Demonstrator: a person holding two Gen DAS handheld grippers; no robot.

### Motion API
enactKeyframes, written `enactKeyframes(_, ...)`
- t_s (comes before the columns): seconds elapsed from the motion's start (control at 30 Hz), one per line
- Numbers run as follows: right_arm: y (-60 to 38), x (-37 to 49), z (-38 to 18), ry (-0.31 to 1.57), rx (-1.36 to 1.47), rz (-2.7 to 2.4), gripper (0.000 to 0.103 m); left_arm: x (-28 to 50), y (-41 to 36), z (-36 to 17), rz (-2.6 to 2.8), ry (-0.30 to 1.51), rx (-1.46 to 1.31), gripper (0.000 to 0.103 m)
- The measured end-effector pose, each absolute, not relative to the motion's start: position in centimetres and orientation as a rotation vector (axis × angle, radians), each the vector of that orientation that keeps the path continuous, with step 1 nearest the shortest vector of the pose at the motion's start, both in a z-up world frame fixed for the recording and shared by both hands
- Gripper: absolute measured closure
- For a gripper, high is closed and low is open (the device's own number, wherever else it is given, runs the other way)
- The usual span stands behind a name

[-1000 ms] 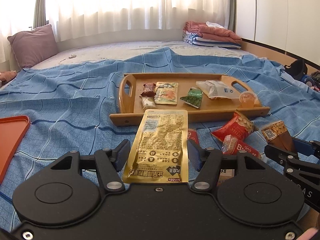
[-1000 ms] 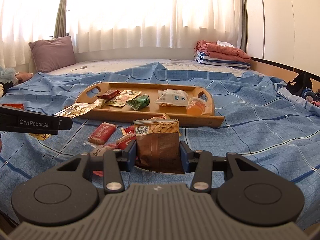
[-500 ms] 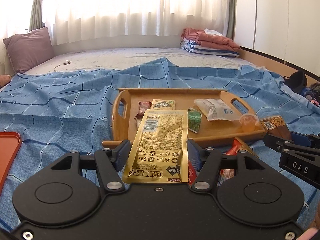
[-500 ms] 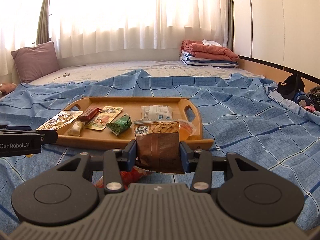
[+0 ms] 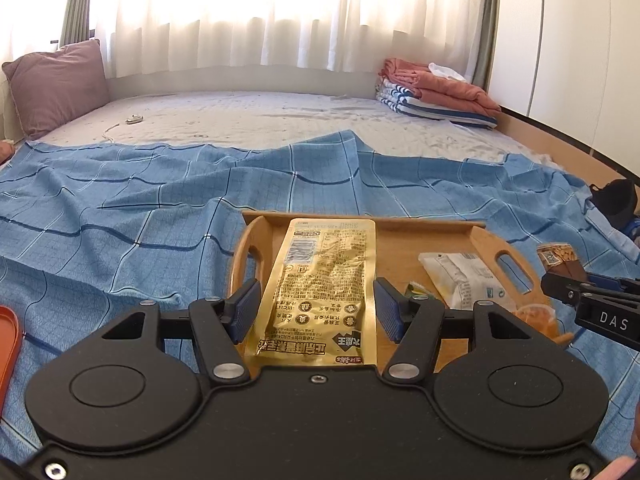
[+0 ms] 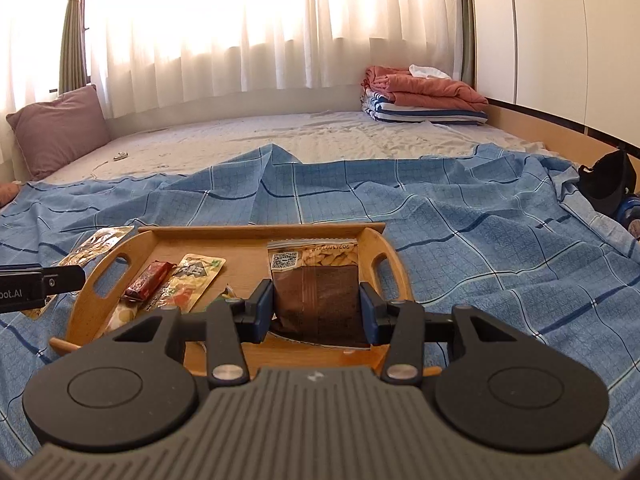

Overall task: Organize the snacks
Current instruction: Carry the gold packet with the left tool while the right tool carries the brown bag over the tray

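Left gripper: clamped on gold packet, held over the wooden tray, left end.
Right gripper: pinching brown nut bag, above the tray's right end.
On tray: white pouch, red bar.
Beyond tray: blue checked sheet.

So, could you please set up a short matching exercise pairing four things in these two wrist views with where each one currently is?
Things:
1. shiny gold foil snack pouch
2. brown peanut bag with a clear top
3. small red wrapped bar
4. folded salmon-pink blanket

Places:
A. lying in the wooden tray, left part
B. between the left gripper fingers
C. far end of the bed, on striped bedding
D. between the right gripper fingers

Pairs: 1-B, 2-D, 3-A, 4-C
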State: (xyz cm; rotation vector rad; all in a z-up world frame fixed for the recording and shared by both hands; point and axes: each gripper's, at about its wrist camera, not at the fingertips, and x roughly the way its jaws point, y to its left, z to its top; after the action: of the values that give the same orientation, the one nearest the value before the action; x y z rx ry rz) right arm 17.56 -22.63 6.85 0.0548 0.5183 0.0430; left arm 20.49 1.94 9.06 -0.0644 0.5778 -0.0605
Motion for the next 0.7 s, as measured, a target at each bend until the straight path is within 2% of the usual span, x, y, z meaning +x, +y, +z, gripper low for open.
enactKeyframes(0.33, -23.1, 27.2, 5.9, 0.713, 0.136, 0.080, 0.055, 29.2, 1.5, 6.6, -0.054, 0.689, -0.102, 0.044)
enactKeyframes(0.7, -22.1, 33.6, 4.9, 0.798, 0.092, 0.035, 0.055, 35.7, 0.1, 5.4, -0.019, 0.756, -0.076, 0.044)
